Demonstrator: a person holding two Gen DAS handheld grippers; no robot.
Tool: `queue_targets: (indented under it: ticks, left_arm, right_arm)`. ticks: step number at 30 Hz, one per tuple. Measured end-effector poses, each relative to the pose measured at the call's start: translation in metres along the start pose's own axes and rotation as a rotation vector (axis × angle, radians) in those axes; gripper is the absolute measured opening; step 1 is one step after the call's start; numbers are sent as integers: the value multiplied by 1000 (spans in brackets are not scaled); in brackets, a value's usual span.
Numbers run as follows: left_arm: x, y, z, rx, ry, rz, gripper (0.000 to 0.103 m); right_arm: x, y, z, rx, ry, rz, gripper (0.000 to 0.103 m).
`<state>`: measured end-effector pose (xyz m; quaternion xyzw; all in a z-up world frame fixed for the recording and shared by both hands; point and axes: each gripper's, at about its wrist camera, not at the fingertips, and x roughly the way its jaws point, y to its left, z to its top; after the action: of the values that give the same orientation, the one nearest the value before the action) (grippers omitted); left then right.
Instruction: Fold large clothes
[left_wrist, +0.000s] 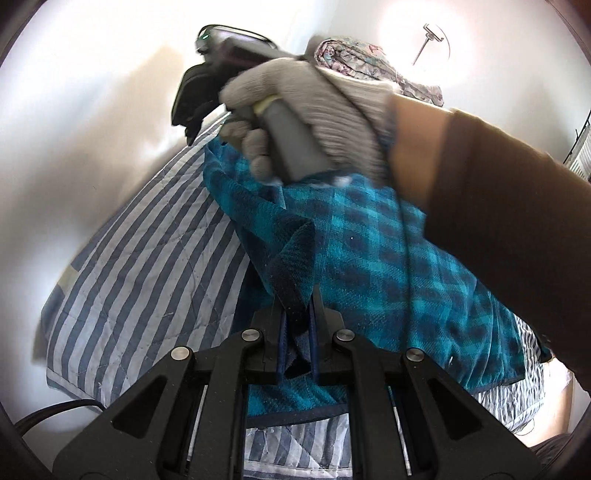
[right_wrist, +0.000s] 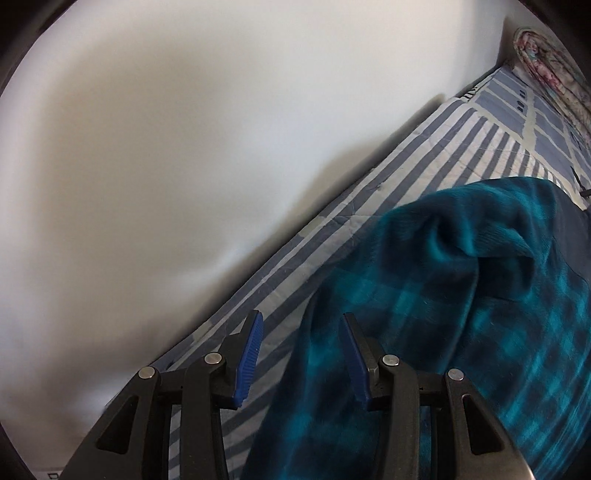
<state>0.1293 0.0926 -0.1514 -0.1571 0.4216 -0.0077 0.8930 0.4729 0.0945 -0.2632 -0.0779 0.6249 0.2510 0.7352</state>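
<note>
A large teal and navy plaid garment (left_wrist: 388, 266) lies spread on a bed with a blue and white striped quilt (left_wrist: 147, 280). My left gripper (left_wrist: 295, 295) is shut on a raised fold of the garment's dark-edged hem, which runs up between its blue pads. A gloved hand (left_wrist: 306, 110) with a brown sleeve holds the other gripper body (left_wrist: 207, 85) above the cloth's far end. In the right wrist view my right gripper (right_wrist: 301, 319) stands open over the garment's edge (right_wrist: 424, 314) and the striped quilt (right_wrist: 406, 162), with nothing between its blue pads (right_wrist: 249, 358).
A white wall (right_wrist: 166, 147) runs along the bed's far side. A floral patterned bundle (left_wrist: 354, 51) lies at the head of the bed, also seen as a floral bundle (right_wrist: 546, 62) in the right wrist view. A black cable (left_wrist: 55, 410) hangs near the lower left.
</note>
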Motion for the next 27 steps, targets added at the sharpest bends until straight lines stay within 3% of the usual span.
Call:
queue_targets:
  ticks: [4,5,7,8,9,18,22,27]
  left_arm:
    - [1,-2,-1,8,4,4,8]
    - [1,-2,0,9,3,6,8]
    - [0,-2,1,12,-2,11,8]
    - [0,-2,0,13,-3,14,8]
    - [-1,-1,0,16,-5,17,8]
    - [-9,-13,-8,131,-57,77,8]
    - [-13,-26,-11,207,-79,93,8]
    - [-11,-47,-24,336,-75,112,8]
  right_arm:
    - [20,2,8,4,34,-69,46]
    - [26,2,9,-1,49,-97,41]
    - [30,3,9,-18,61,-146,22]
    - [32,3,10,-28,56,-168,8]
    - [32,4,11,-31,52,-171,3]
    - [-58,-72,8,188,-149,77,0]
    - [-99,-130,-16,352,-239,204,0]
    - [-125,-185,-65,461,-295,230,0]
